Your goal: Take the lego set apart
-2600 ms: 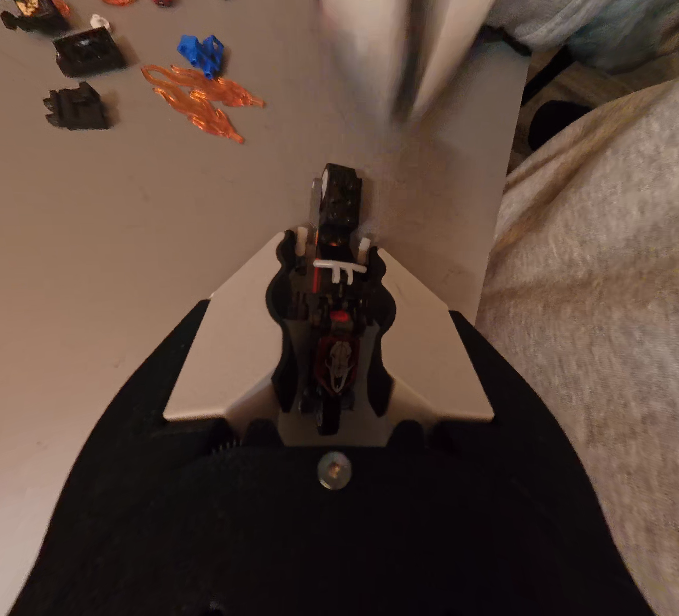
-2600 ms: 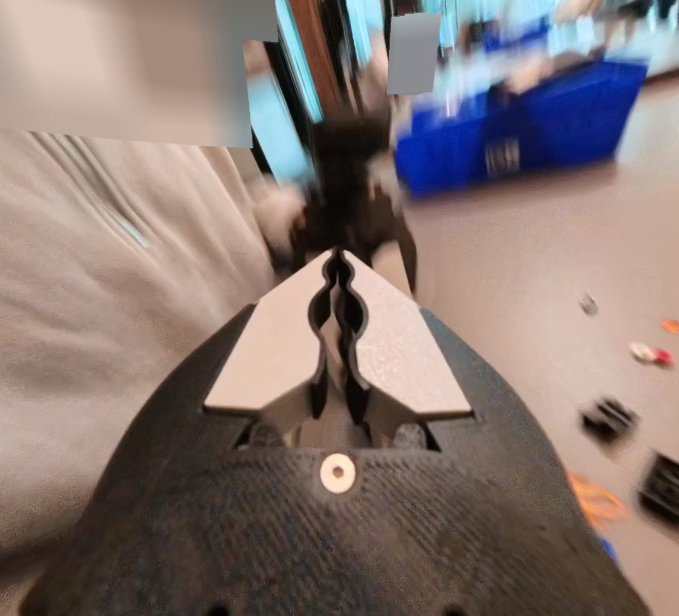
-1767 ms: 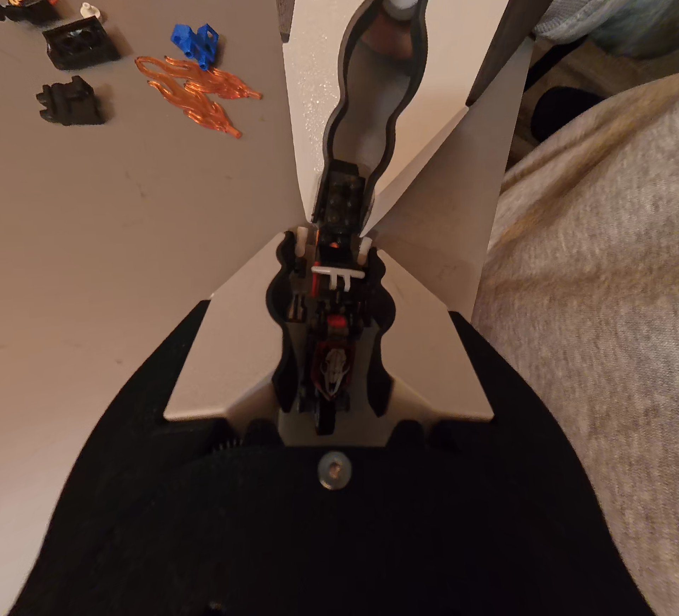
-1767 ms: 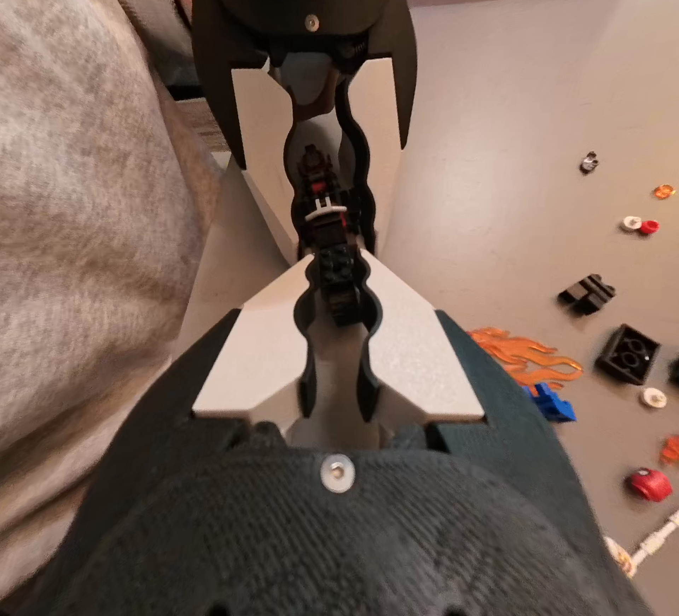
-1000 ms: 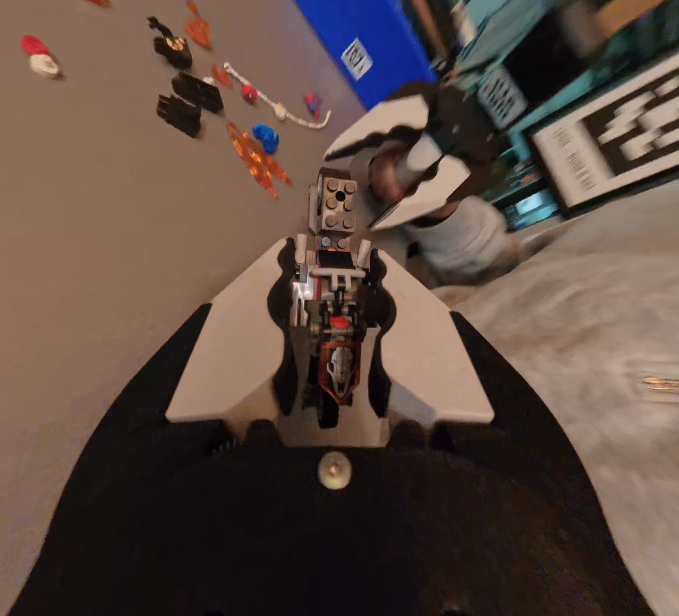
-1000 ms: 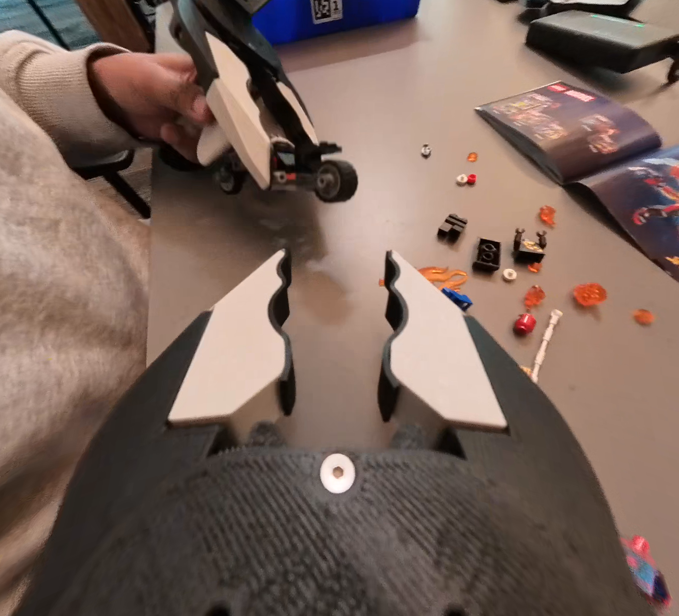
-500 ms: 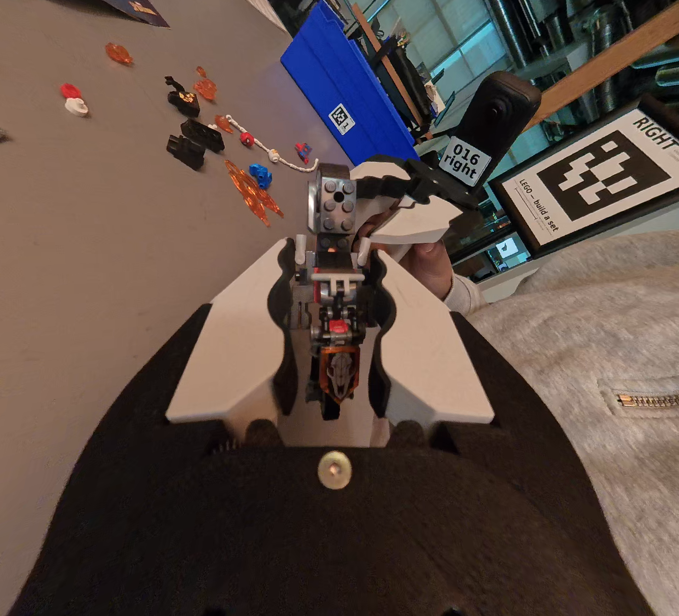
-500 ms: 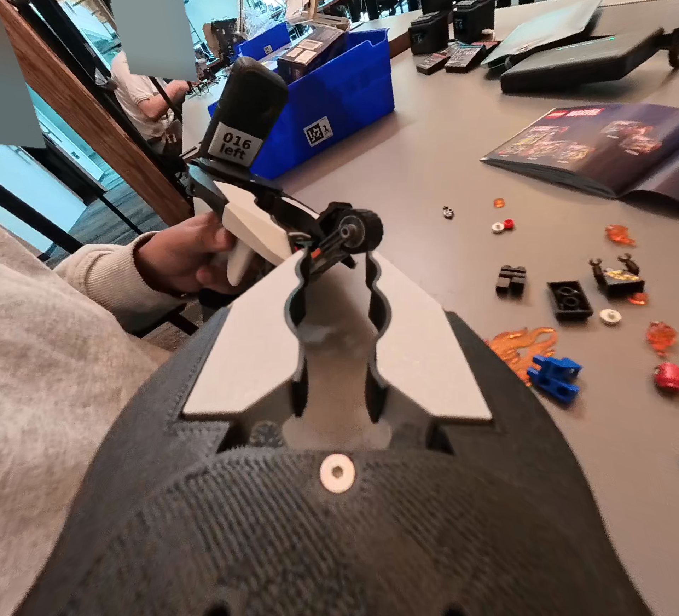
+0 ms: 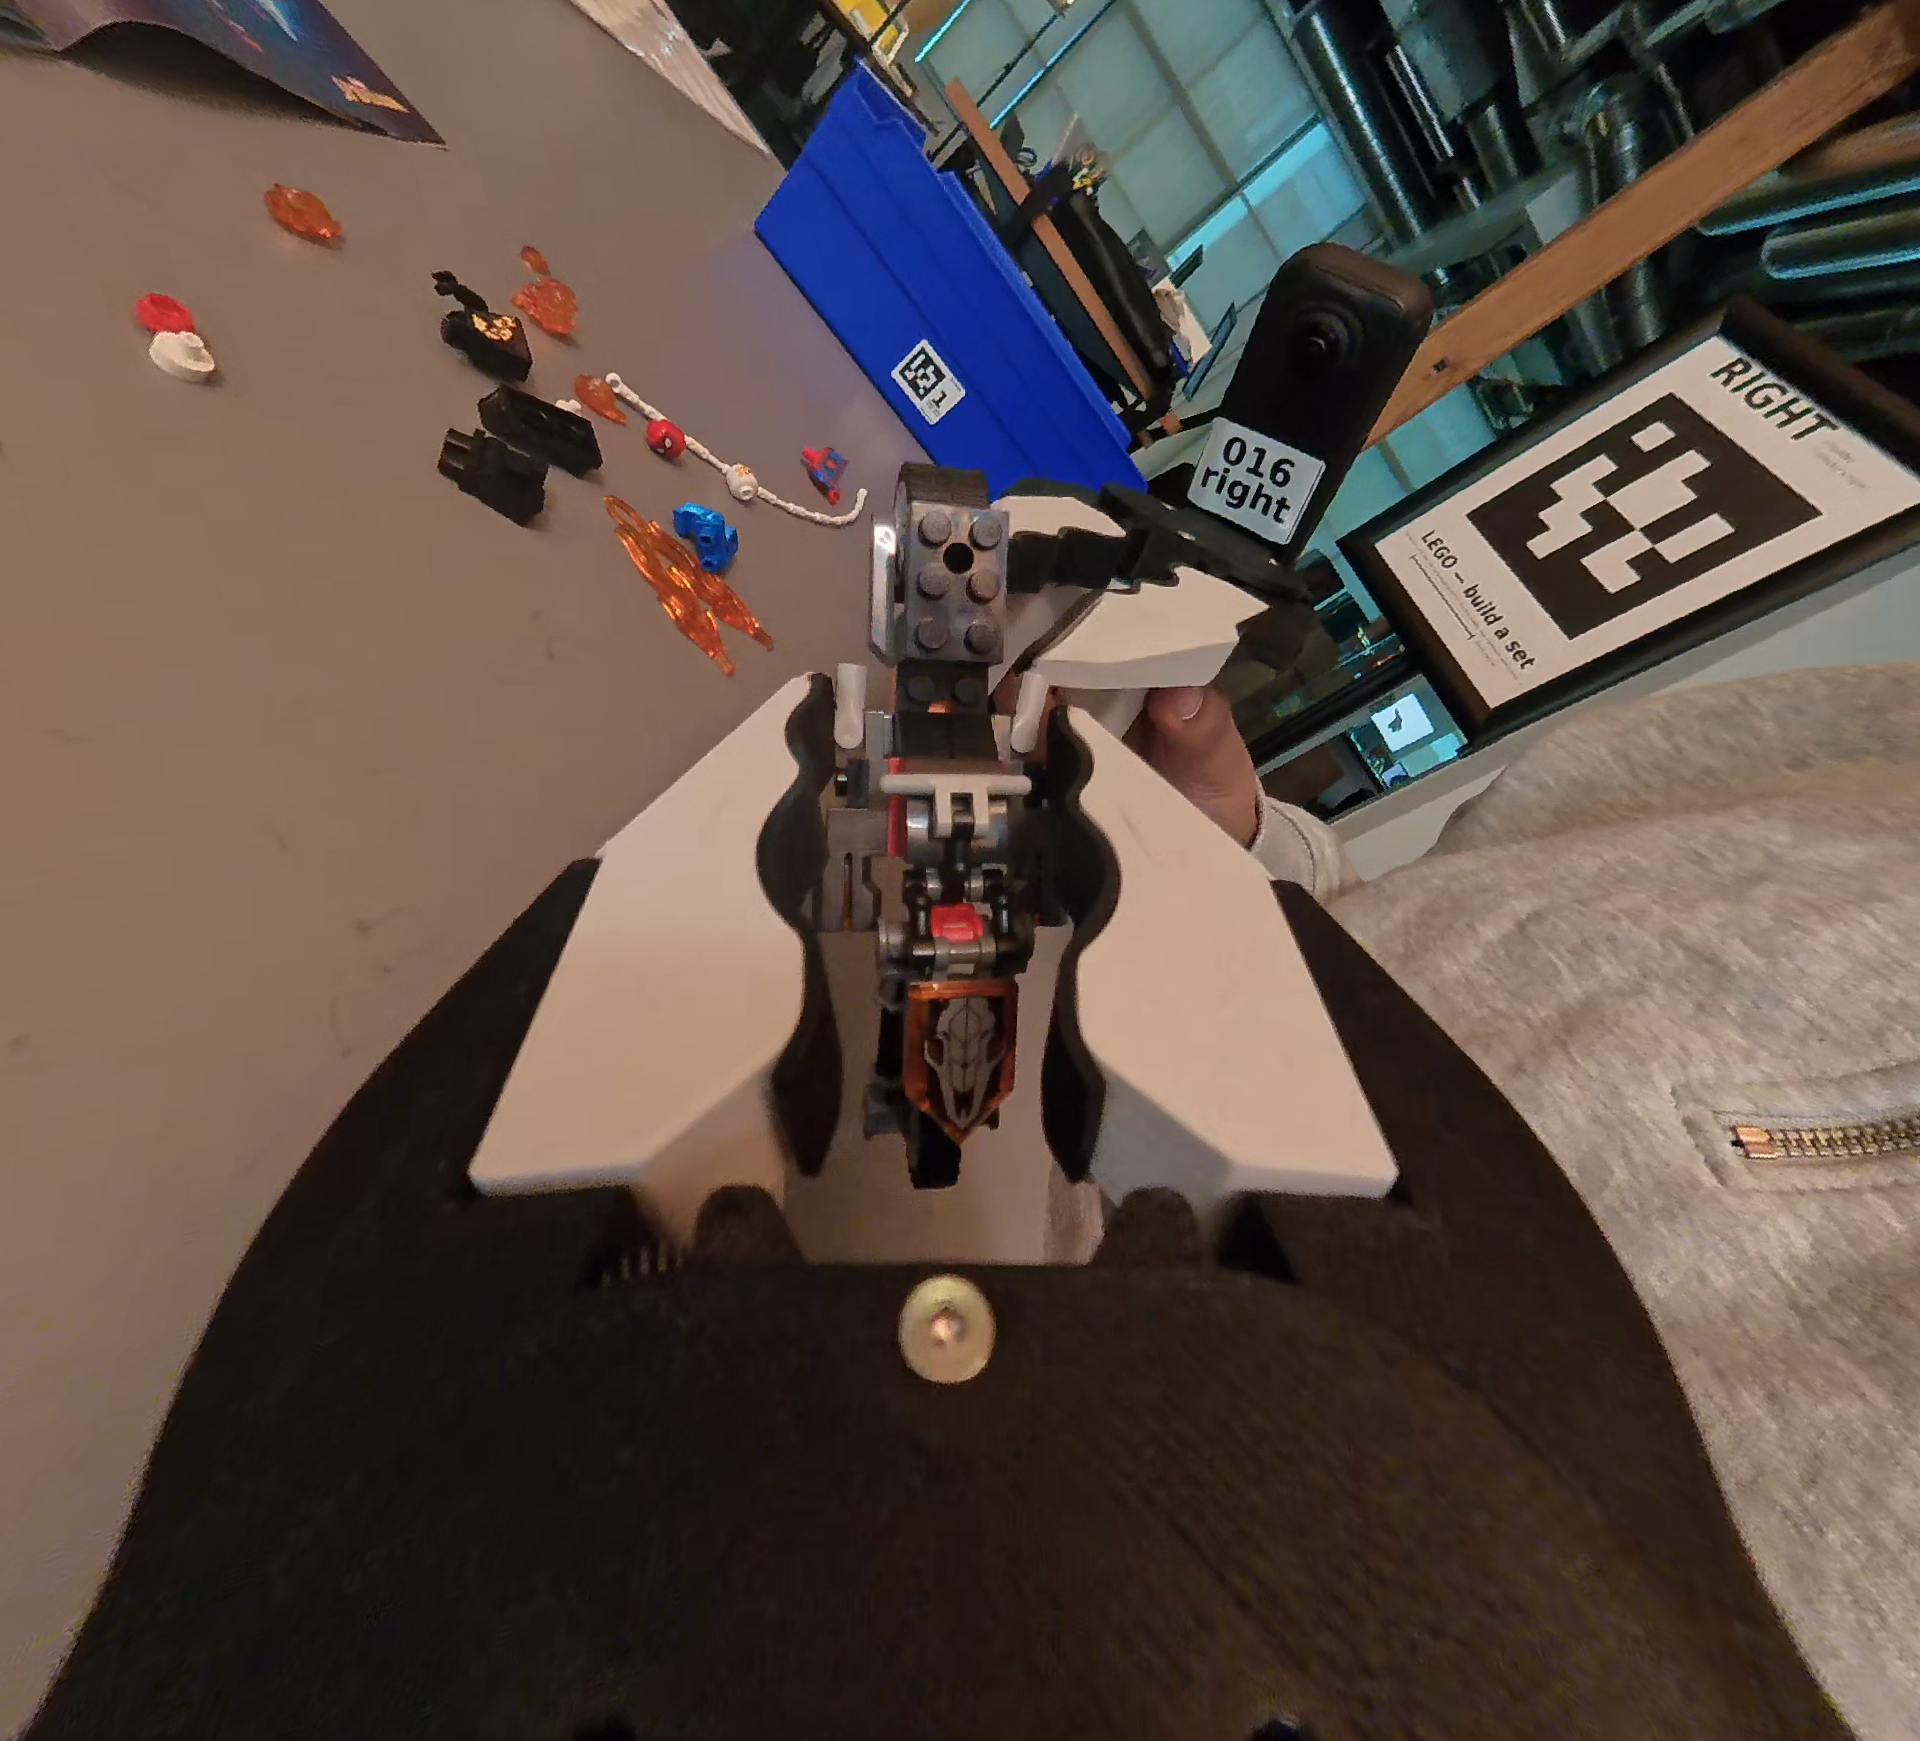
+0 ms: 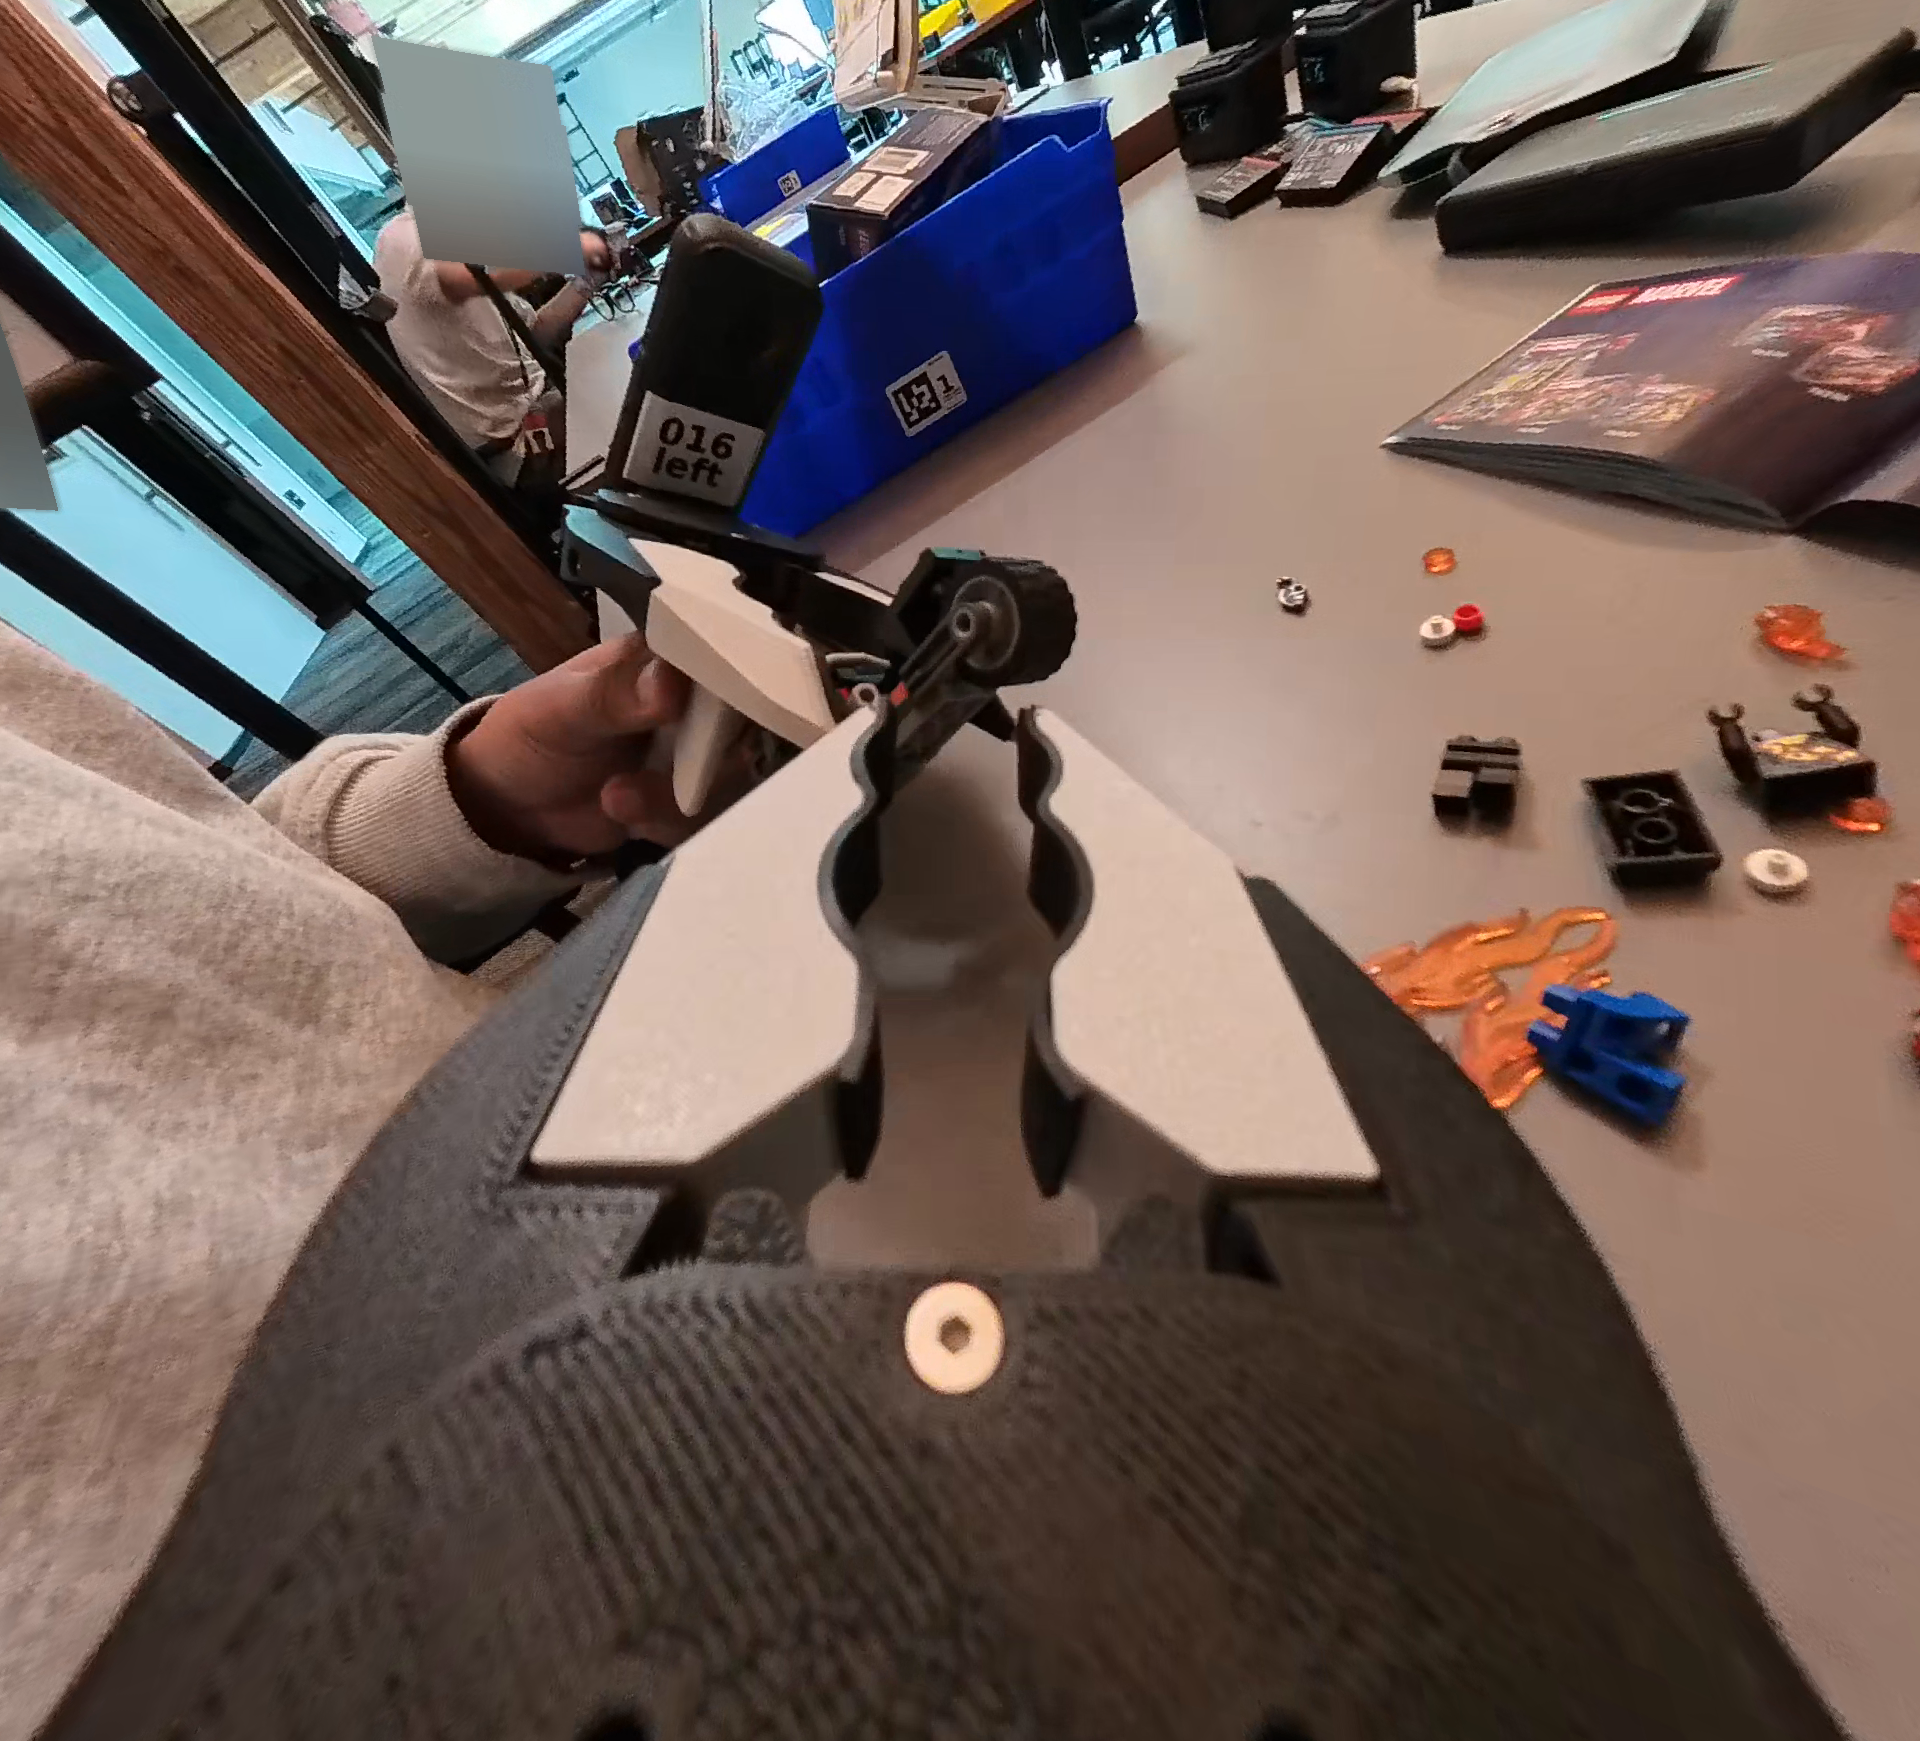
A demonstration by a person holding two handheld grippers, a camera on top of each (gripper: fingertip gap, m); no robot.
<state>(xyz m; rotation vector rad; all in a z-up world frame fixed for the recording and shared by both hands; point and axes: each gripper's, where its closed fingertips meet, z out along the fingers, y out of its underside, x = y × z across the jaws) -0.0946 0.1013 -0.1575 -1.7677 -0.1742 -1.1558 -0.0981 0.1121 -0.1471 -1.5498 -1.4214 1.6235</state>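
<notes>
From my left wrist view, my left gripper is clamped on the lego motorcycle, which lies lengthwise between the fingers with its grey studded end poking out past the tips and its lower wheel hidden in shadow. My right gripper comes in from the right toward that studded end; its tips are hidden behind the bike, so contact is unclear from here. Loose pieces lie on the grey table: orange flames, a blue piece, black bricks and a white chain. A blue bin stands beyond.

From my right wrist view, my right gripper is parted, its tips at the bike's fork just below the black wheel; I cannot tell whether they touch it. The rest of the motorcycle is mostly covered by my left gripper and hand. The booklet is cut off at the right edge.
</notes>
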